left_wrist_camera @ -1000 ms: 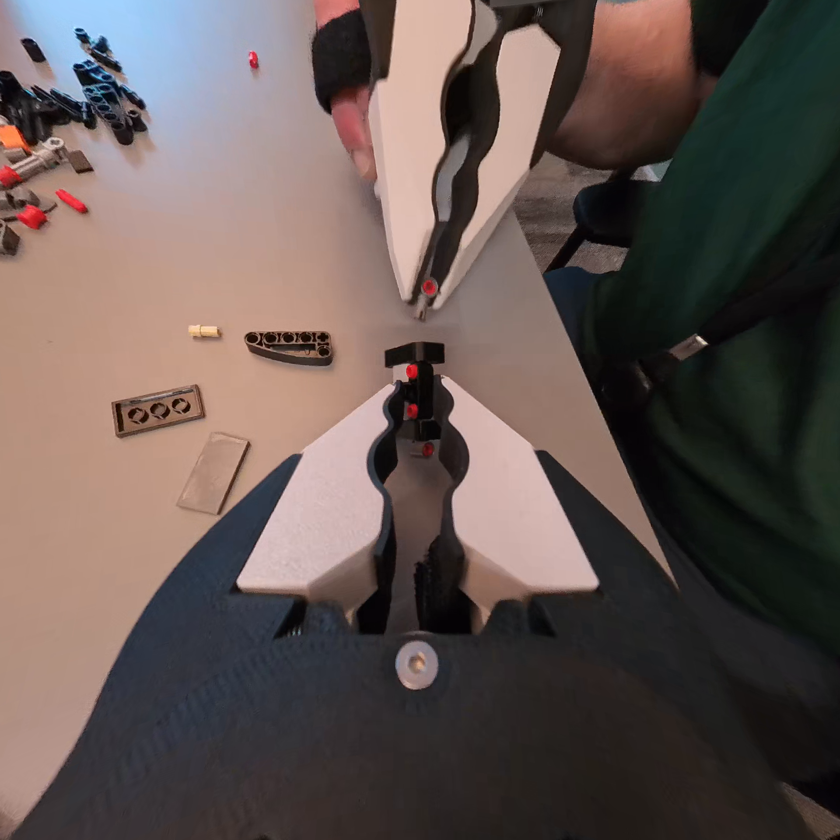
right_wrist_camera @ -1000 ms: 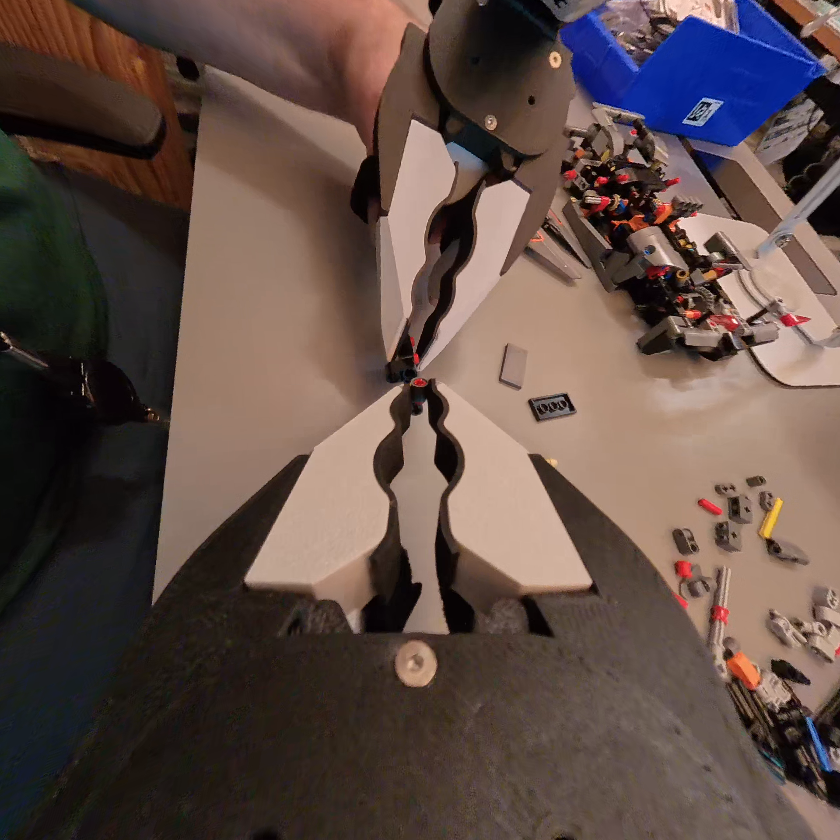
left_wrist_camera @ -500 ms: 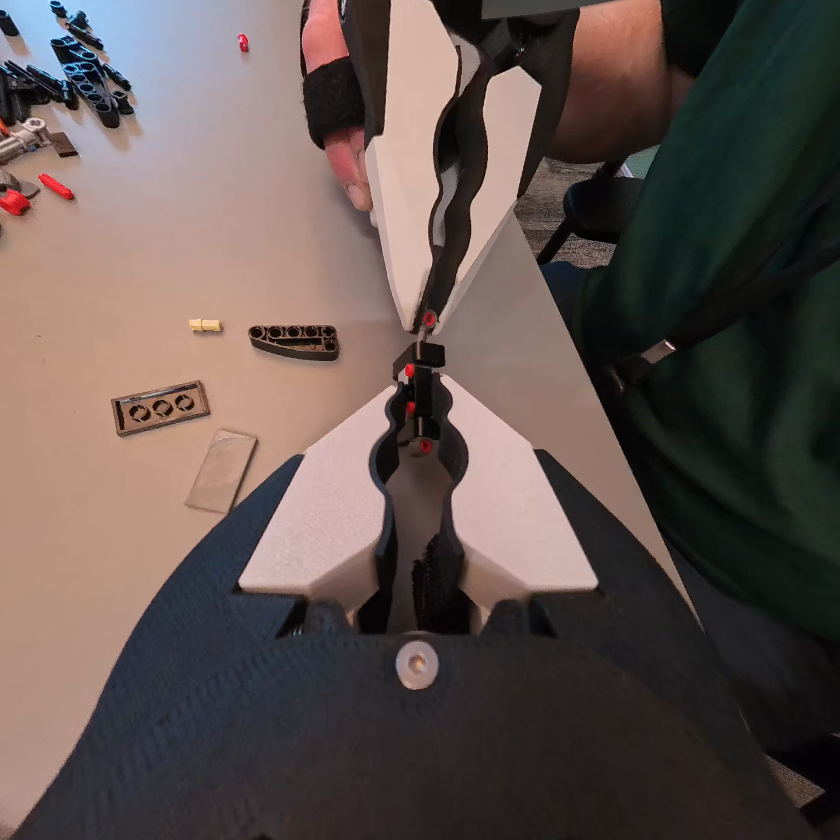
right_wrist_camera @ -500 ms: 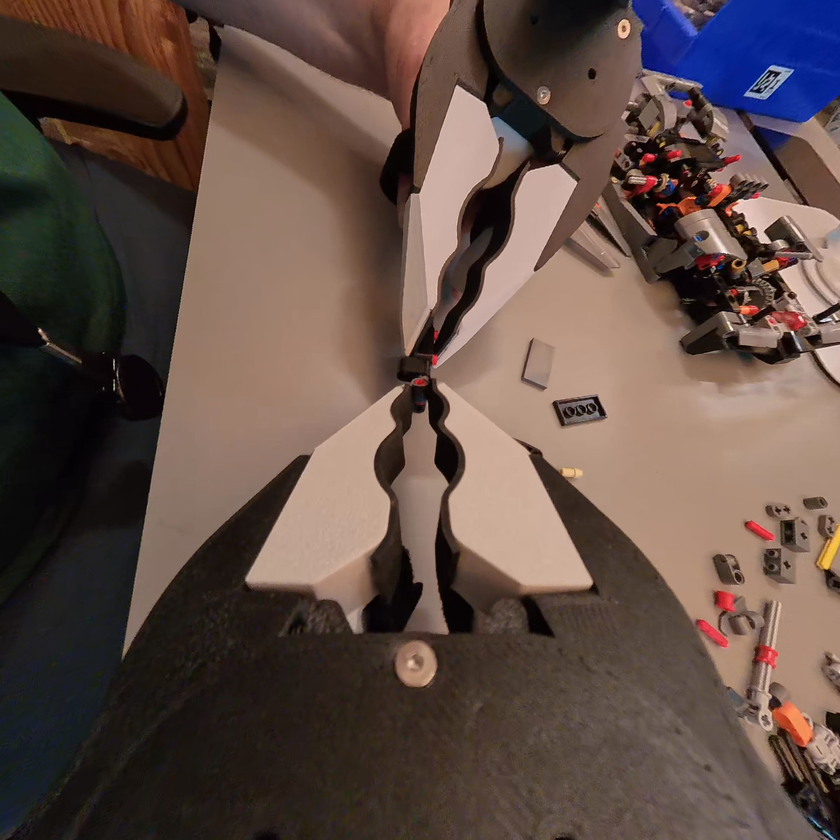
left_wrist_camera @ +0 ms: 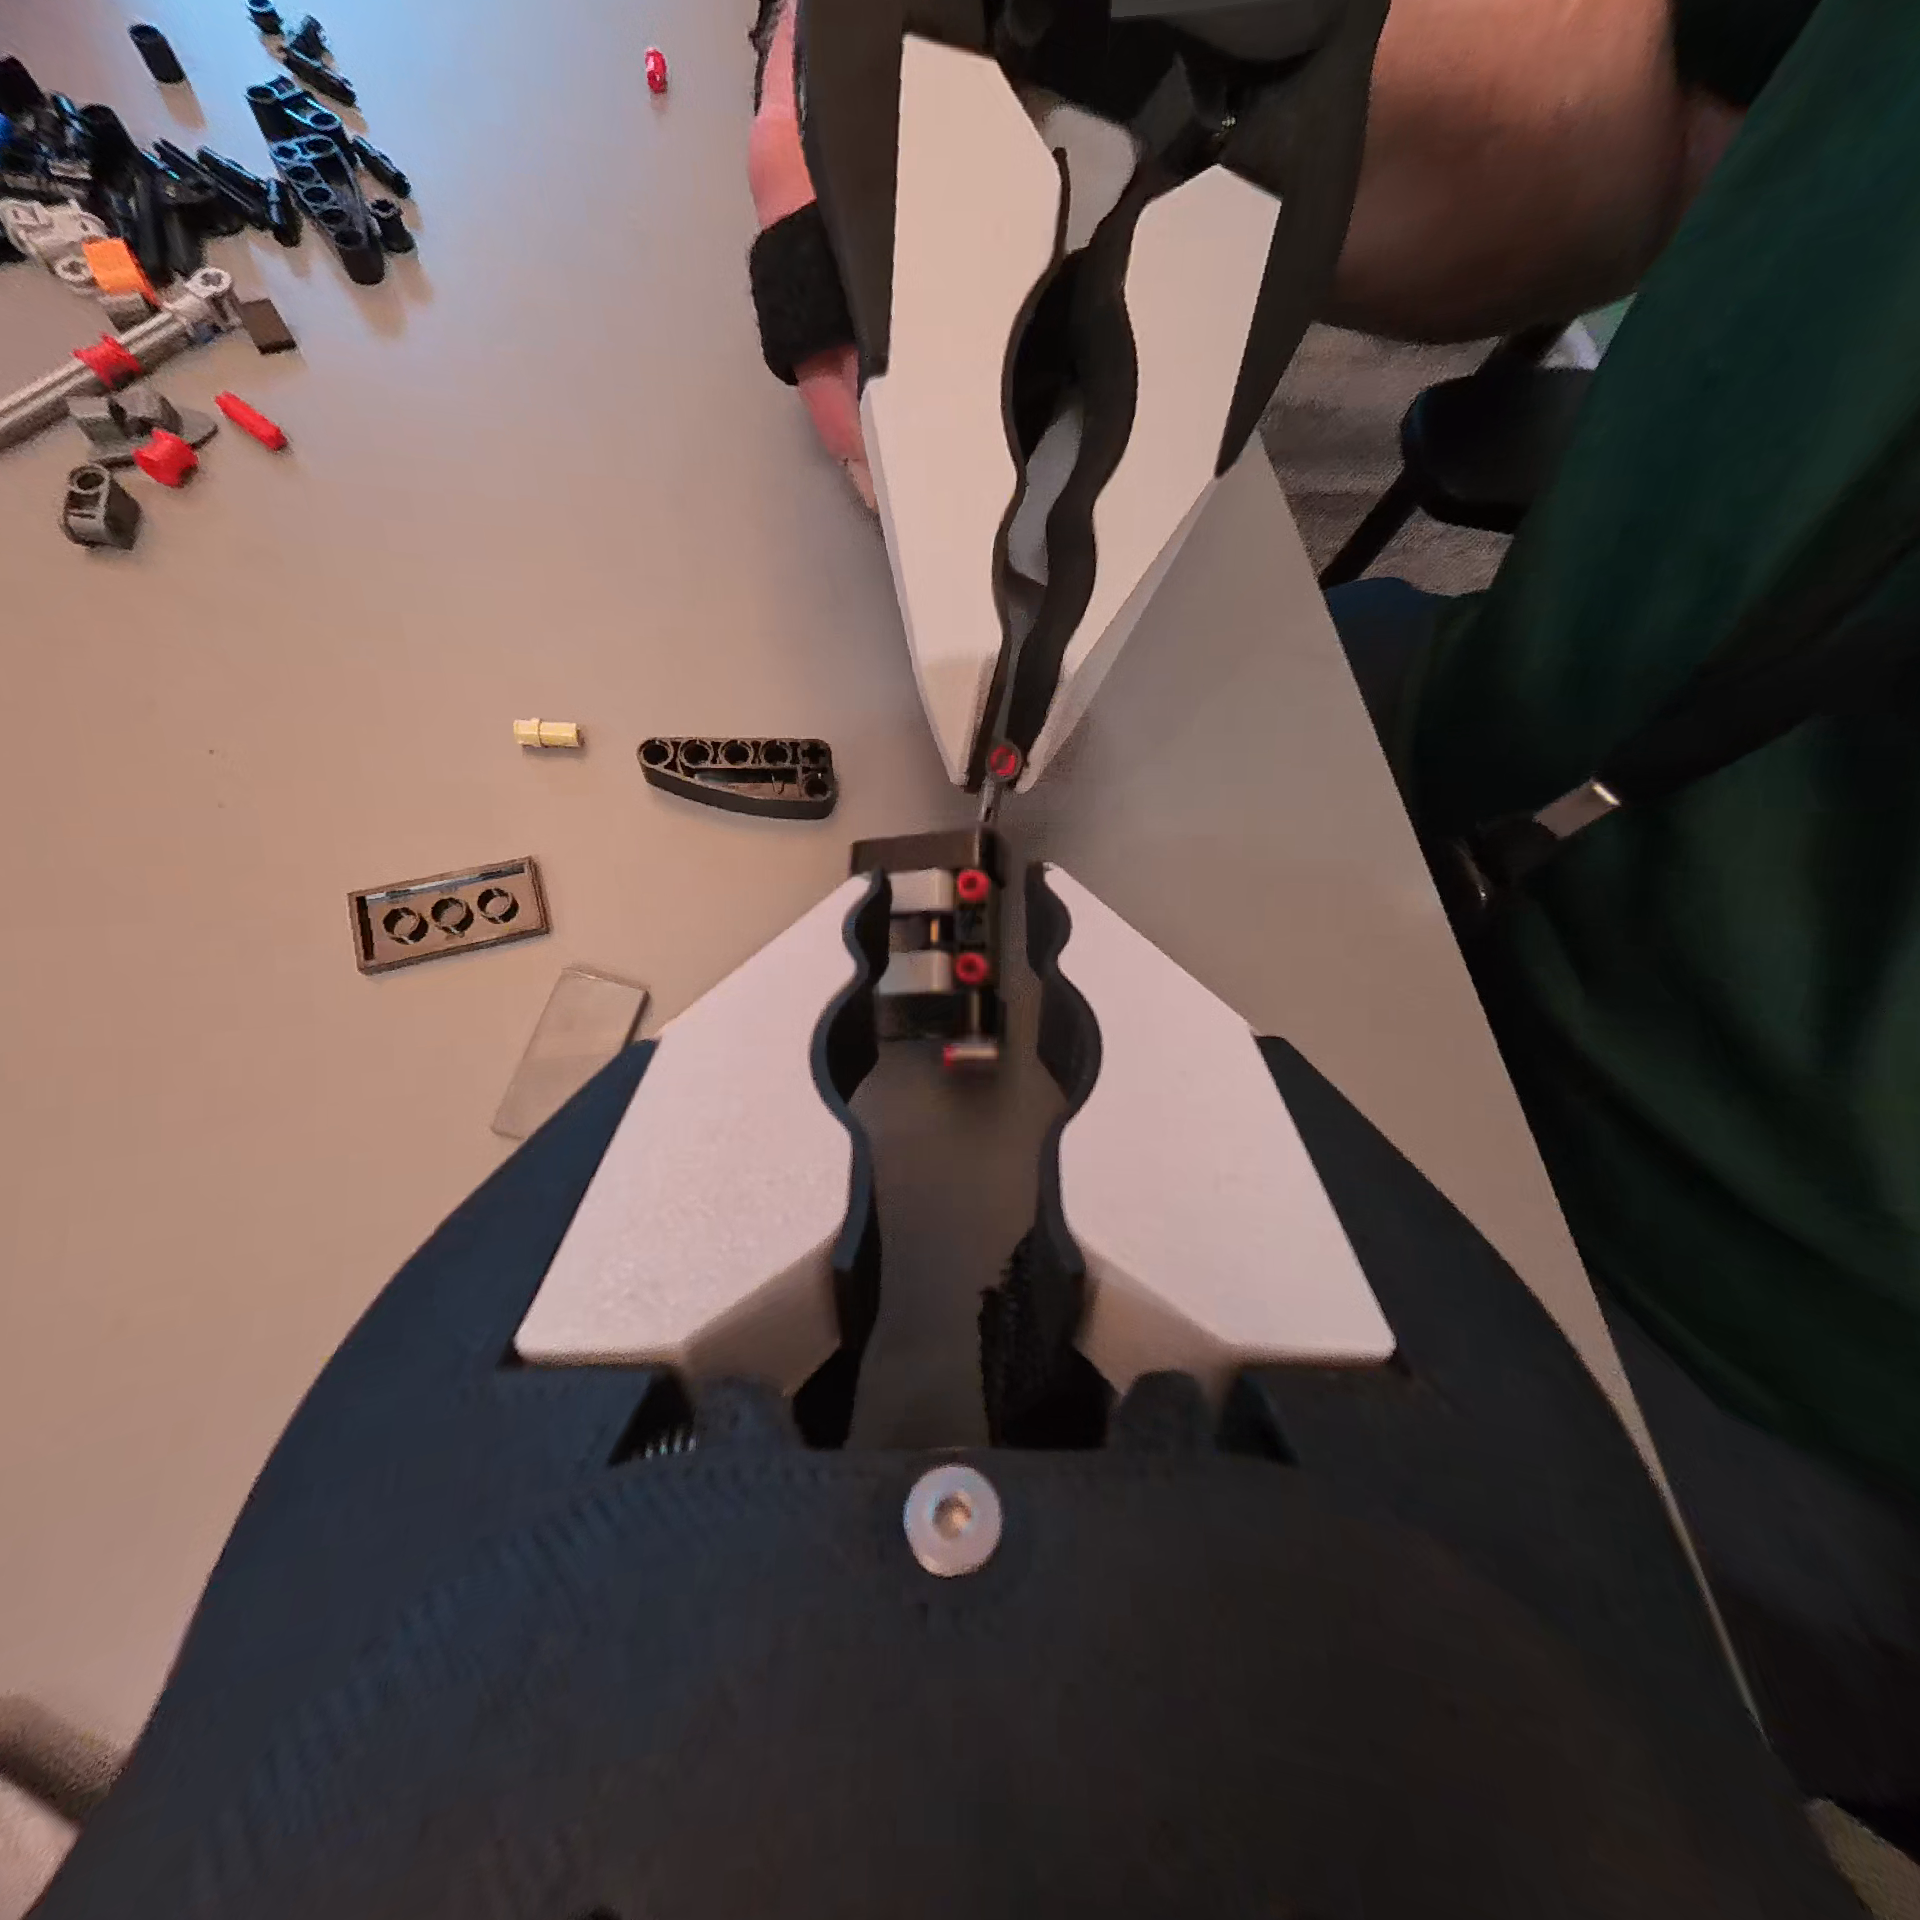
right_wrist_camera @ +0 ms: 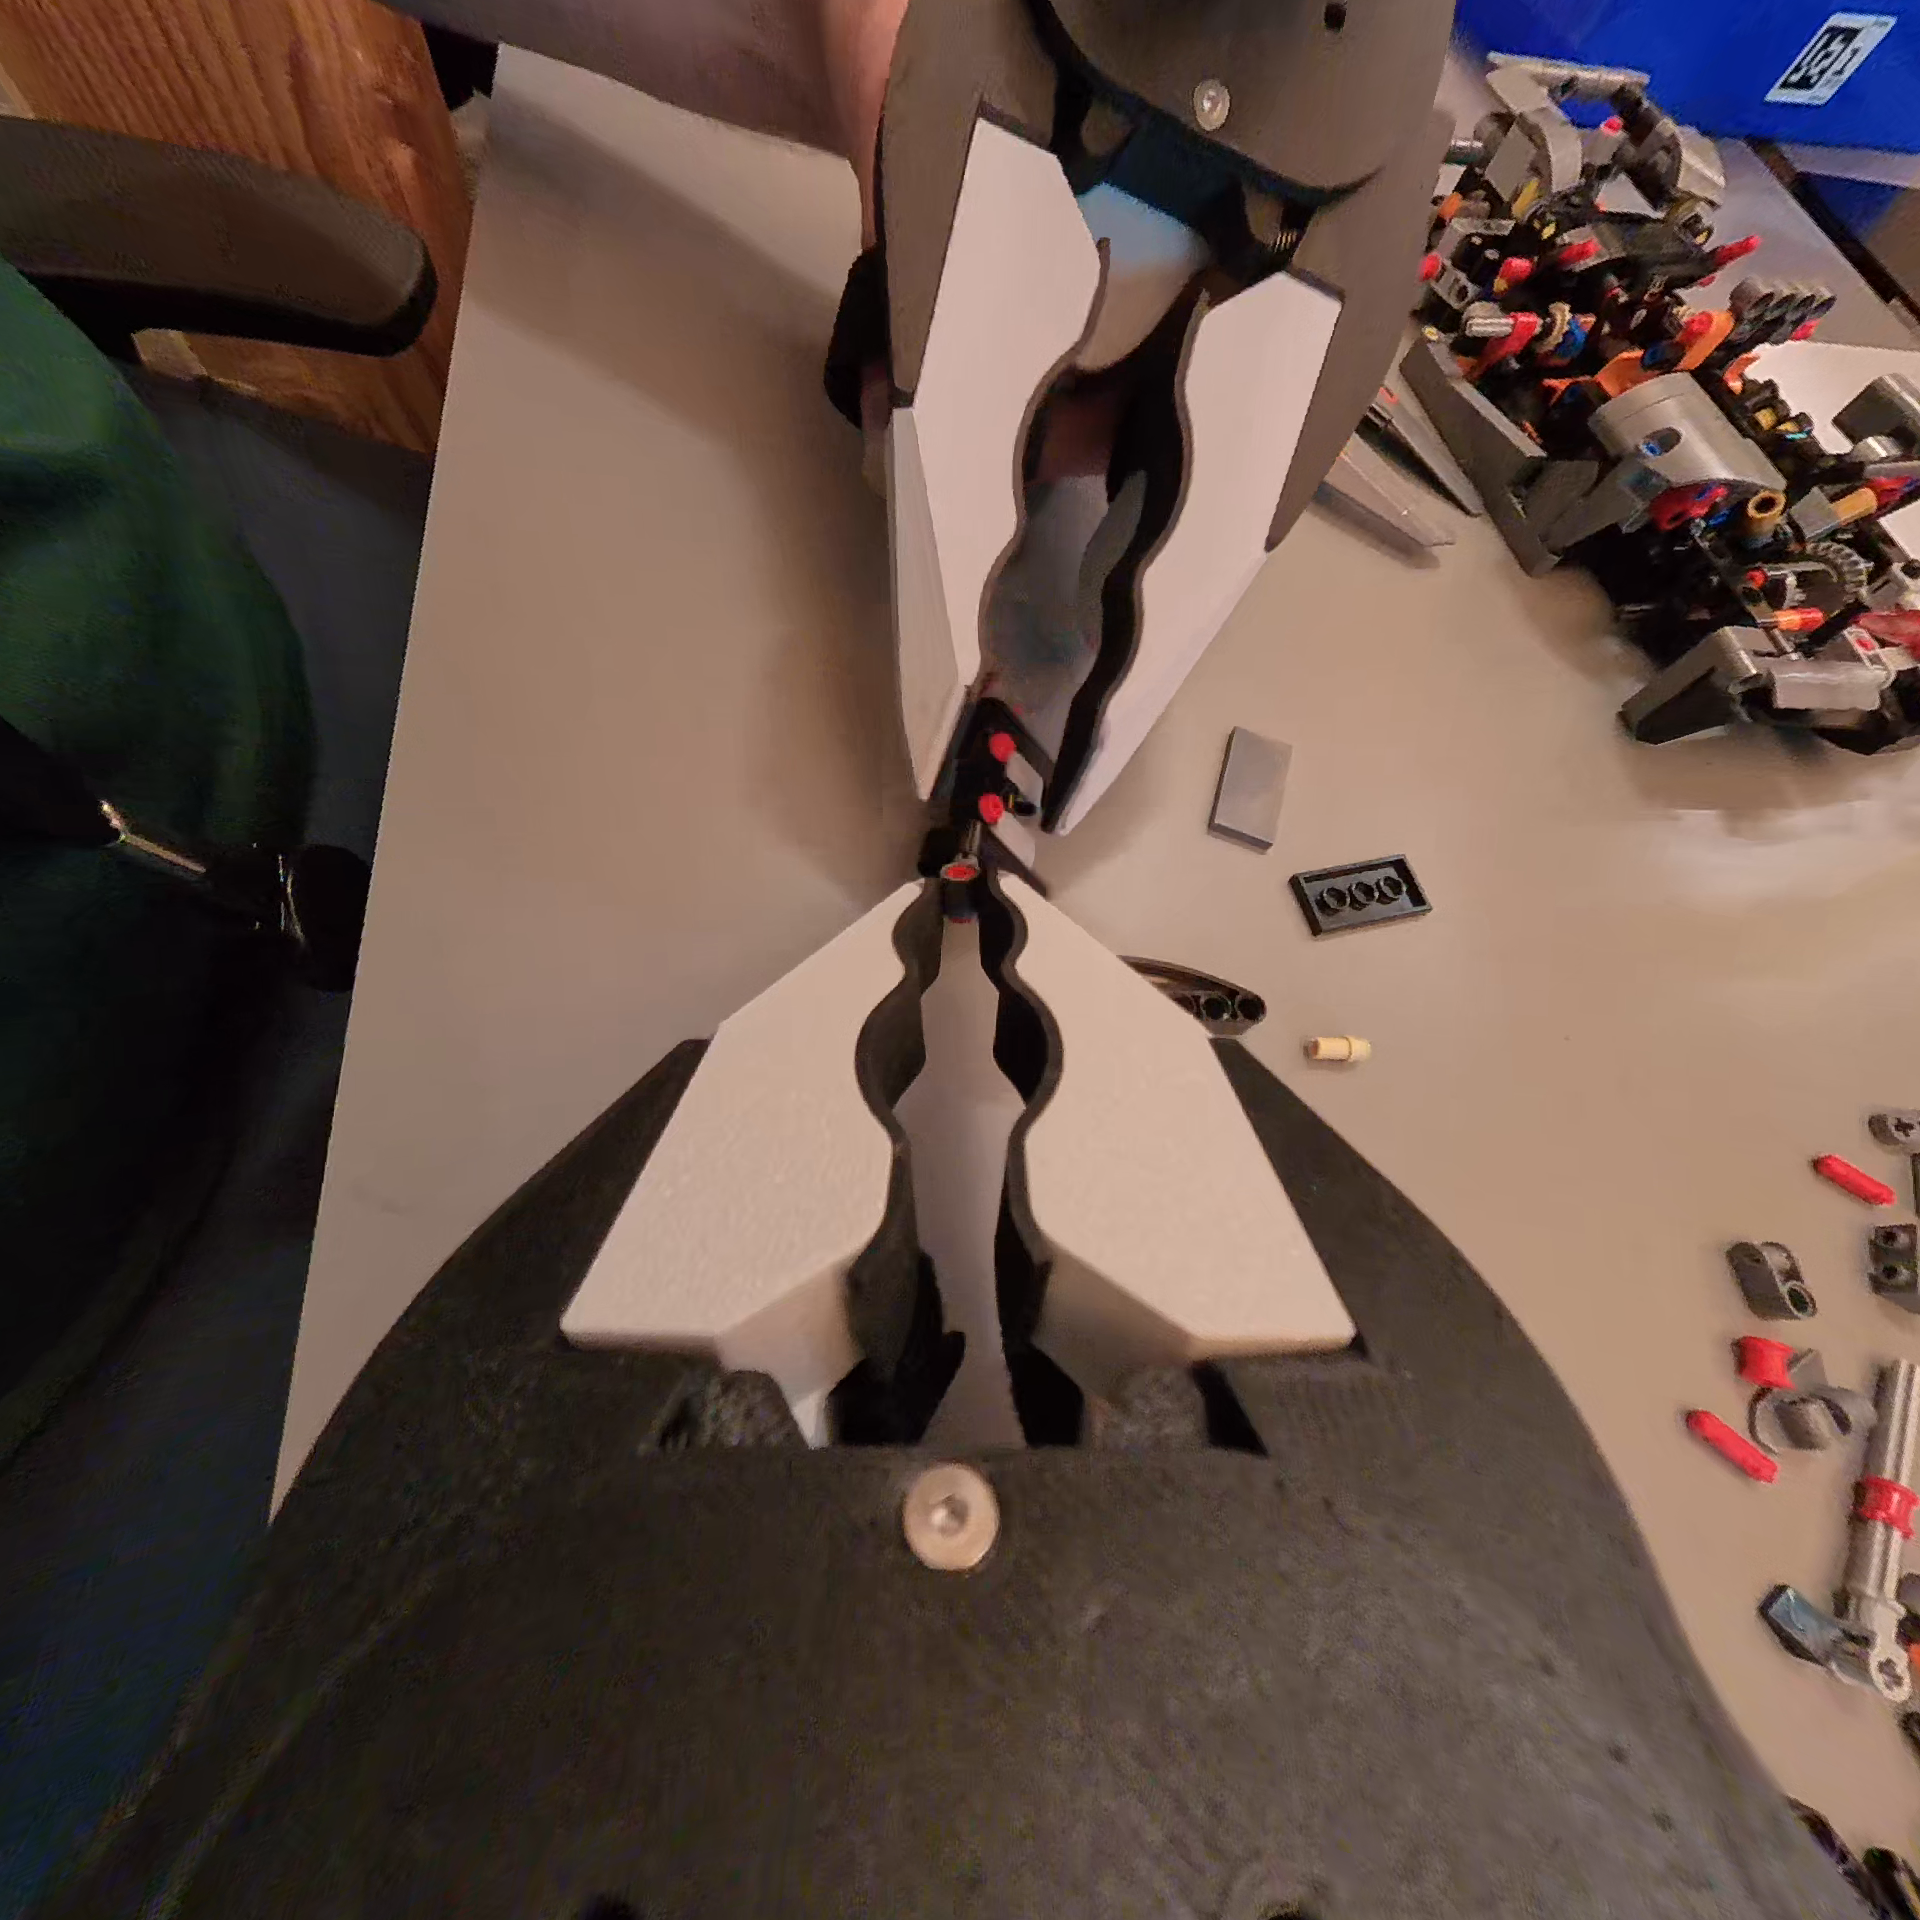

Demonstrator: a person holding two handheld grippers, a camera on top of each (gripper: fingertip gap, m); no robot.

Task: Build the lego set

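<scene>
1. The left gripper has its jaws clenched on a small black lego assembly with red pins and grey sleeves, held above the near edge of the pale grey bench.
2. The right gripper grasps a thin dark axle piece with a red bush at its jaw tips; its tip meets the far end of the assembly (whether it is seated I cannot tell).
3. Just left of the jaws lie a black curved beam with holes, a small tan pin, a black three-hole plate and a flat grey tile.
4. Far left sits a scatter of loose black, grey and red lego parts.
5. In the right wrist view a large half-built grey and black lego model stands far right.
</scene>
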